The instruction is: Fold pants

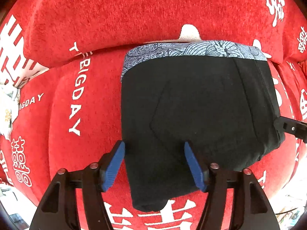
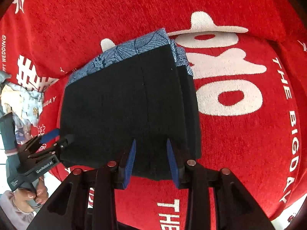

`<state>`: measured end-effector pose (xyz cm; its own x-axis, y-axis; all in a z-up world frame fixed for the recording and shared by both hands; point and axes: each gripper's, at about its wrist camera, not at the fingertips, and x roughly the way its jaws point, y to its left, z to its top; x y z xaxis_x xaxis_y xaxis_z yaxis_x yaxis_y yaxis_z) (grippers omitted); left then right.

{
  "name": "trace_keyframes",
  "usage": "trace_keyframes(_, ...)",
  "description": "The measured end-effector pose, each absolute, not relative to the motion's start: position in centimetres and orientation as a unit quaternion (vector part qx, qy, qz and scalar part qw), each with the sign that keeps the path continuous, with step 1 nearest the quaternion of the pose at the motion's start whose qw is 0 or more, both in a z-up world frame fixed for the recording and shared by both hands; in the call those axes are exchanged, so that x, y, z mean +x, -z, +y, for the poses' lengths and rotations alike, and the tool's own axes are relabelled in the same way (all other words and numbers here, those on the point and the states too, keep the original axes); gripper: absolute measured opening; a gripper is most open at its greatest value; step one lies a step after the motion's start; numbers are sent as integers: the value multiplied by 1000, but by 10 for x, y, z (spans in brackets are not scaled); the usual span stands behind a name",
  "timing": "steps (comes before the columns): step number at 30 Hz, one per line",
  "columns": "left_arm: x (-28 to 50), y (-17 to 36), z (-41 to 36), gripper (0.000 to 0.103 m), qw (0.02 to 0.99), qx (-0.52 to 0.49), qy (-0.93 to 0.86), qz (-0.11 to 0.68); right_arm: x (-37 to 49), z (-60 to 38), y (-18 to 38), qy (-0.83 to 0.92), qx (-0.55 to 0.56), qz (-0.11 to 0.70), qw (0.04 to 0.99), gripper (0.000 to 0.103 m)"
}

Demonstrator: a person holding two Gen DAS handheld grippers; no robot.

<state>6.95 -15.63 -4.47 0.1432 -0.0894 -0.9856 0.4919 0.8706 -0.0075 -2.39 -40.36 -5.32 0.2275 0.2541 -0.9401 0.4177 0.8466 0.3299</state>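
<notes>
The black pants [image 1: 195, 103] with a blue patterned waistband [image 1: 191, 49] lie folded into a thick rectangle on the red sofa cover; they also show in the right wrist view [image 2: 124, 103]. My left gripper [image 1: 154, 145] is open, its blue pads over the near left edge of the bundle. My right gripper [image 2: 150, 143] is open, its blue pads over the near edge of the bundle. The left gripper also shows in the right wrist view [image 2: 57, 136] at the bundle's left corner. A tip of the right gripper [image 1: 287, 126] shows at the bundle's right edge.
The red sofa cover [image 2: 239, 143] with white lettering spreads all around, with its backrest [image 1: 115, 15] behind the pants. A pile of light patterned cloth [image 2: 23, 99] lies at the left. The person's hand [image 2: 32, 195] holds the left gripper's handle.
</notes>
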Motion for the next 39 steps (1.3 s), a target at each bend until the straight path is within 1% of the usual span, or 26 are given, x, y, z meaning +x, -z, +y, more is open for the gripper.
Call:
trace_keyframes(1, 70, 46, -154, 75, 738, 159, 196, 626, -21, -403, 55, 56, 274, 620, 733, 37)
trace_keyframes(5, 74, 48, -150, 75, 730, 140, 200, 638, -19, -403, 57, 55, 267, 625, 731, 37)
trace_keyframes(11, 75, 49, -151, 75, 726, 144, 207, 640, -18, -396, 59, 68, 262, 625, 732, 38)
trace_keyframes(14, 76, 50, -150, 75, 721, 144, 214, 643, -16, -392, 58, 75, 258, 625, 733, 42)
trace_keyframes(15, 76, 50, -149, 77, 720, 144, 215, 644, -16, -390, 57, 77, 255, 626, 733, 43)
trace_keyframes(16, 77, 50, -148, 84, 718, 147, 214, 645, -15, -388, 57, 79, 252, 626, 734, 46)
trace_keyframes(17, 77, 51, -147, 86, 717, 152, 213, 646, -13, -385, 57, 82, 248, 626, 735, 47)
trace_keyframes(20, 76, 51, -144, 86, 714, 153, 221, 646, -10, -377, 56, 90, 245, 624, 737, 55)
trace_keyframes(21, 75, 50, -143, 86, 714, 153, 223, 646, -9, -377, 55, 92, 248, 622, 737, 59)
trace_keyframes(22, 74, 50, -142, 91, 714, 158, 225, 645, -9, -376, 55, 93, 253, 621, 736, 63)
trace_keyframes(24, 73, 49, -138, 102, 716, 167, 220, 641, -9, -373, 53, 99, 262, 620, 733, 68)
trace_keyframes(26, 73, 47, -134, 102, 715, 164, 226, 641, -9, -370, 50, 104, 266, 621, 730, 71)
trace_keyframes(29, 77, 49, -124, 102, 710, 157, 227, 647, -13, -364, 43, 99, 268, 618, 732, 79)
trace_keyframes(35, 98, 44, -107, 102, 718, 130, 216, 649, -18, -360, 37, 104, 260, 625, 729, 80)
trace_keyframes(39, 124, 43, -93, 102, 718, 84, 203, 660, -14, -375, 24, 121, 264, 606, 740, 80)
